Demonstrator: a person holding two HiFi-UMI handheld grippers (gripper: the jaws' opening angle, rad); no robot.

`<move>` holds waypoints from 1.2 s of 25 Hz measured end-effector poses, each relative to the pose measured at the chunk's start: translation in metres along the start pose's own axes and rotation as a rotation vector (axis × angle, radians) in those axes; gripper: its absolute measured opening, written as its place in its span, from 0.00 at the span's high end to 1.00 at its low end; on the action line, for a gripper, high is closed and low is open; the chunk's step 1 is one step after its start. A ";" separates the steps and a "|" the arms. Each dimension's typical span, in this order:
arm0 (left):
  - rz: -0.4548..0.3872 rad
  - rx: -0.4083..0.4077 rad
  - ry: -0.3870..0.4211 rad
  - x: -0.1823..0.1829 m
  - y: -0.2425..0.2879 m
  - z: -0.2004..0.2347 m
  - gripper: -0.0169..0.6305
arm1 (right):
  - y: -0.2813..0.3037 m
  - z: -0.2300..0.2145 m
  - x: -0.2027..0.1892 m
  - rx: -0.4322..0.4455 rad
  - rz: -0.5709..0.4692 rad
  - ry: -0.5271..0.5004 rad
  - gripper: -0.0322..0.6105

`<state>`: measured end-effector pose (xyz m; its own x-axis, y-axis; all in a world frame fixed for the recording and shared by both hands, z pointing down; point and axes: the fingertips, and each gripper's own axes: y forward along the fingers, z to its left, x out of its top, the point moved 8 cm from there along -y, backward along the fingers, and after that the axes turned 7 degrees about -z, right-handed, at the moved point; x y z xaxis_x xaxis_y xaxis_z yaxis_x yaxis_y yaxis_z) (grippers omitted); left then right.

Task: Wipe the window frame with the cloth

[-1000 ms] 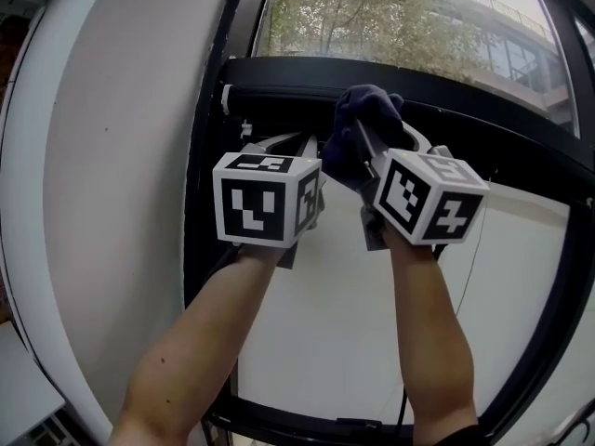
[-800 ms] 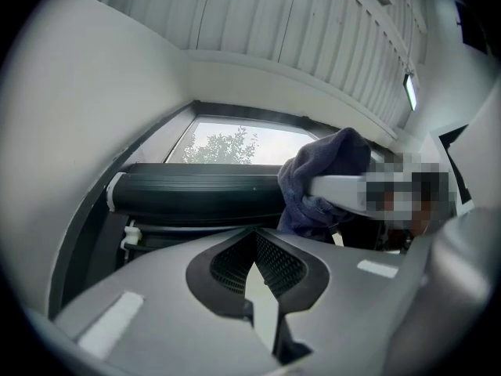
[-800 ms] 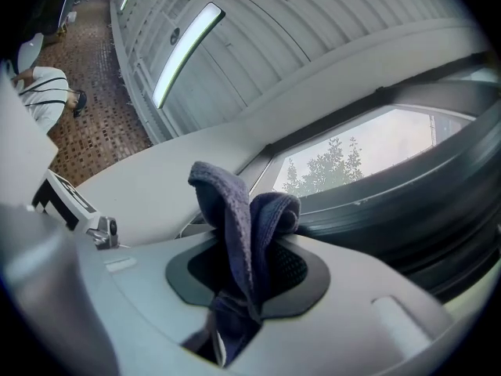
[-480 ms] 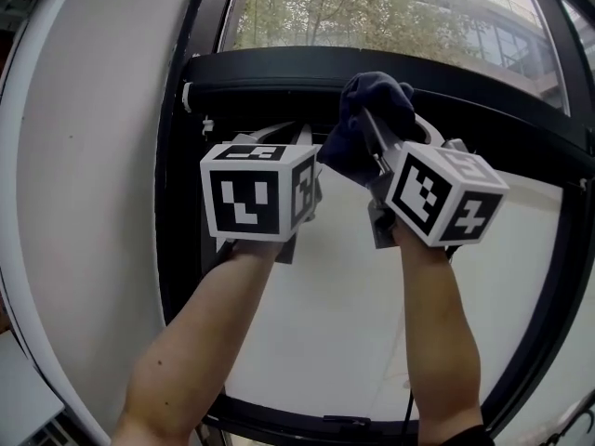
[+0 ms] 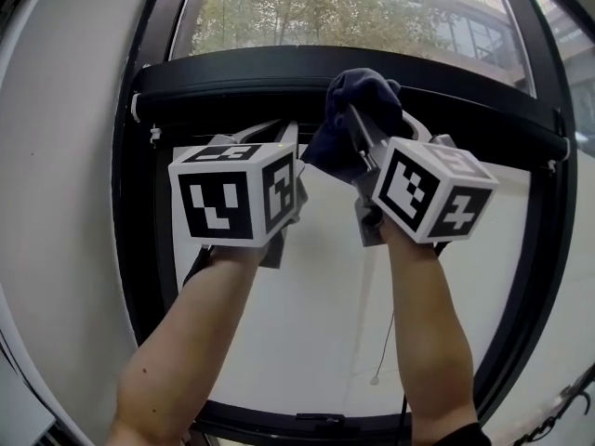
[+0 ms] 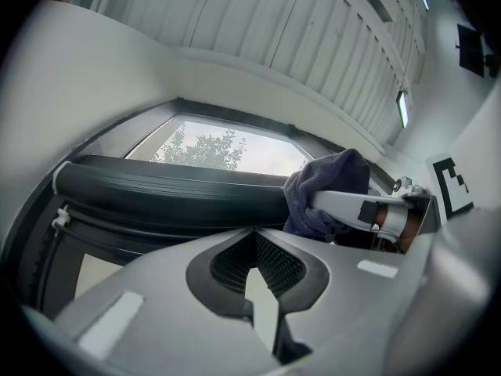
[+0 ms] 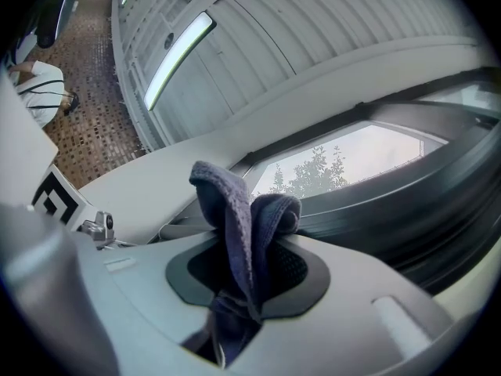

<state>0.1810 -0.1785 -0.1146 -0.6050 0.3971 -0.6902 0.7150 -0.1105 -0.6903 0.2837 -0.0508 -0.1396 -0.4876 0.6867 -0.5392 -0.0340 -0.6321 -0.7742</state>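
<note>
Right claw (image 5: 364, 147) is clamped on the cloth (image 5: 359, 98), a dark blue bunched rag. In the right gripper view the cloth (image 7: 235, 218) fills the gap between the jaws and sticks out past the tips. The cloth sits against the lower edge of the black crossbar (image 5: 232, 72) of the window frame, about mid-span. It looks to be touching, but I can't confirm contact. Left claw (image 5: 279, 136) is just below the crossbar, left of the cloth. Its jaws are together with nothing between them, as the left gripper view shows (image 6: 254, 265). It looks idle and is not bracing anything. For progress, I see no dust line or wet streak on the crossbar, so wiped and unwiped parts can't be told apart. My judgement is that the wipe is under way or just starting at the crossbar's middle. Both ends of the crossbar and the dark uprights (image 5: 130, 212) dropping from them look left to do. The bottom rail far below the crossbar also looks left to do. Glass with trees outside is above the crossbar and a plain white panel is below it. The things in the way are few. White end fittings (image 5: 139, 110) sit at the crossbar's ends and could snag the cloth. A thin cord (image 5: 383, 342) hangs well below the crossbar. The left claw sits right beside the cloth and blocks a leftward sweep unless it shifts.
</note>
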 end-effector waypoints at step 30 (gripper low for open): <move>-0.005 -0.162 -0.021 0.001 -0.001 0.013 0.99 | -0.006 0.007 0.000 -0.149 0.005 -0.031 0.79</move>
<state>0.1752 -0.1897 -0.1176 -0.6143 0.3782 -0.6925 0.7584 0.0407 -0.6505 0.2780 -0.0496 -0.1327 -0.5145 0.6706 -0.5343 0.0973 -0.5735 -0.8134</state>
